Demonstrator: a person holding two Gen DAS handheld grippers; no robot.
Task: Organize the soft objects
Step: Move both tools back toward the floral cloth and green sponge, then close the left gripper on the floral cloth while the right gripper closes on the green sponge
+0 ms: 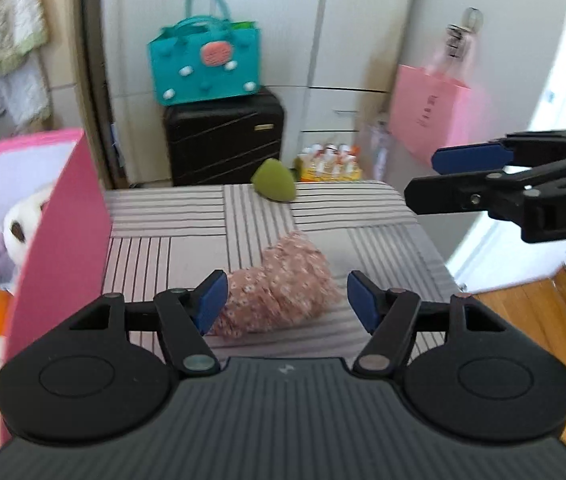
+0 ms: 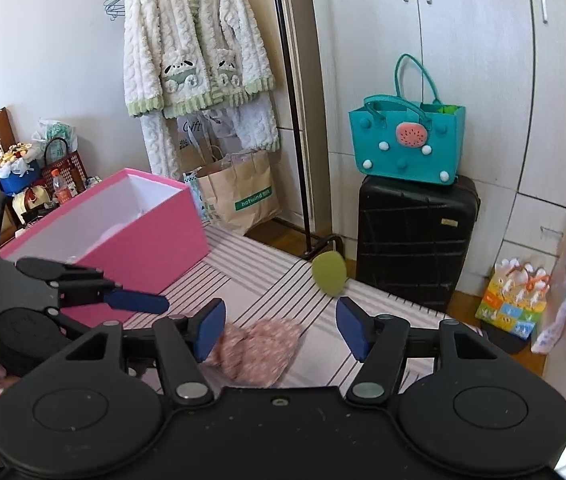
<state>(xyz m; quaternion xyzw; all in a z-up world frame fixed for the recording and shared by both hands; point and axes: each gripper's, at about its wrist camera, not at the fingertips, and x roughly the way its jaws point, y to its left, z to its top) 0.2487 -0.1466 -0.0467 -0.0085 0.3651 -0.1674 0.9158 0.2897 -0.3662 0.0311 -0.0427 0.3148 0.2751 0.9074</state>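
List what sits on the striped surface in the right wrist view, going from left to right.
pink box → floral fabric bundle → green soft object. The left gripper reaches in front of the box, and the bundle lies between the right gripper's open jaws.

black left gripper [image 1: 287,304] and right gripper [image 2: 281,326], blue-padded fingers [image 1: 213,306], silver pivot screws.
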